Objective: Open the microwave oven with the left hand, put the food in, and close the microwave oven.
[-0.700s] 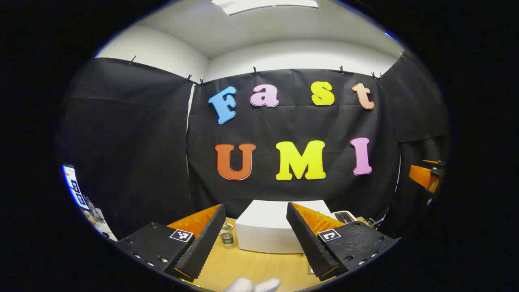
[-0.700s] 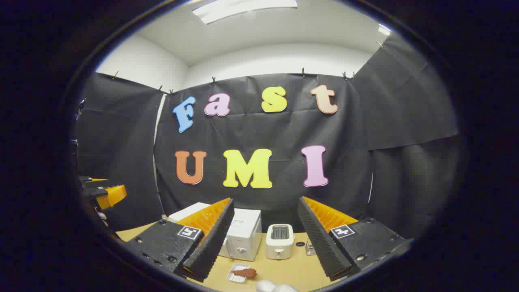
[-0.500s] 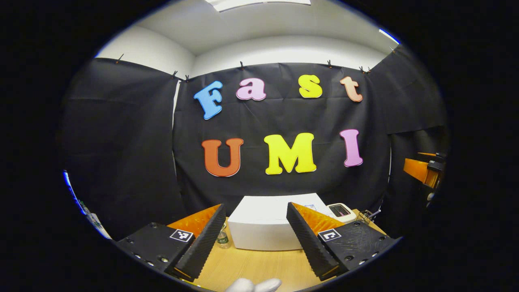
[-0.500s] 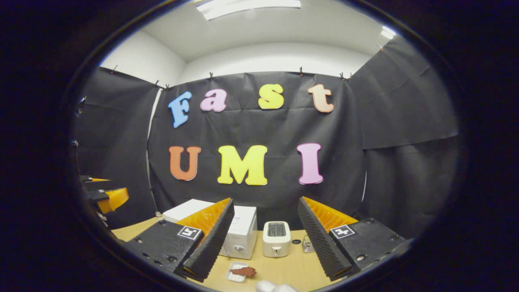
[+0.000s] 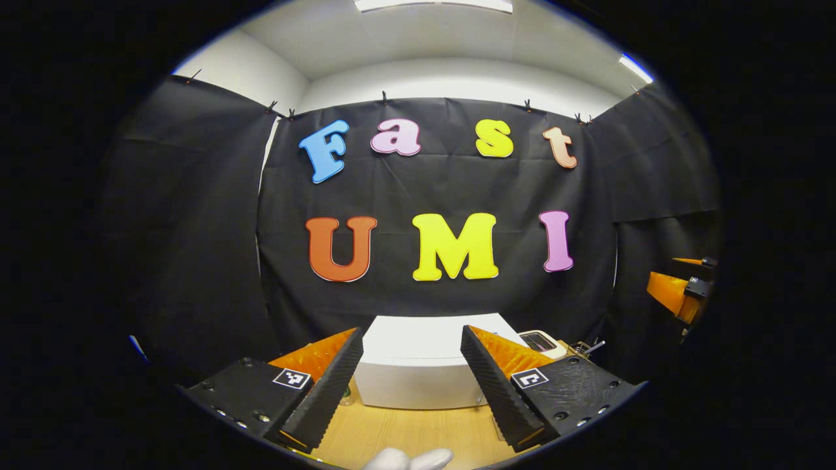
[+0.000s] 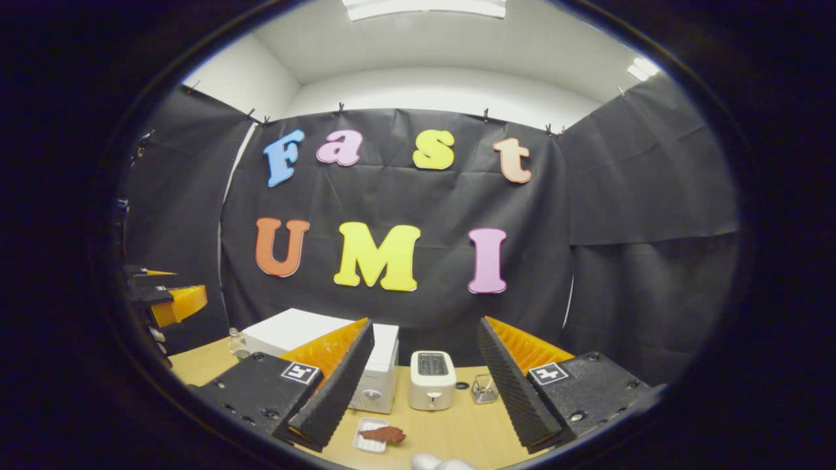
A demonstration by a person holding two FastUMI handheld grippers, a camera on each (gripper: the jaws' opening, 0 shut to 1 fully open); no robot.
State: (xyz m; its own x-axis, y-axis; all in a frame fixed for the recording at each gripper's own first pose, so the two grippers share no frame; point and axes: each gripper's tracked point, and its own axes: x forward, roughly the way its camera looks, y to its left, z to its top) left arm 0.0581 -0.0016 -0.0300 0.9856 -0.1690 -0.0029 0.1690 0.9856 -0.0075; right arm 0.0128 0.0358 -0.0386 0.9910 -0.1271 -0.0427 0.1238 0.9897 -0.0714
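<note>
Since the earlier frames both views have swung a little: in the left gripper view the microwave oven (image 5: 421, 362) has come to sit squarely between the fingers, and in the right gripper view the table (image 6: 457, 434) has risen into fuller sight. We list what we find, largest first, each placed from the microwave oven.

Table: wooden top, carrying all that follows.

Microwave oven: white box at the back of the table, door shut as far as we can judge. In the left gripper view it lies straight ahead, its long side across our line of approach.

Toaster (image 6: 431, 388): white, just beside the oven's right end.

Left gripper (image 5: 408, 385): fingers spread wide, holding nothing, well short of the oven and centred on it. Its fingers also show at the left edge of the right gripper view.

Right gripper (image 6: 424, 391): fingers likewise apart and empty, pointing to the right of the oven, toward the toaster.

Small container (image 6: 484, 389): right of the toaster.

Tray (image 6: 367, 442): white, on the table in front of the oven's right end.

Food (image 6: 384, 434): brown piece lying on the tray, below and ahead of the right gripper.

Judgement: we take the left gripper as nearer the oven and aligned for the door; the right is nearer the food.
</note>
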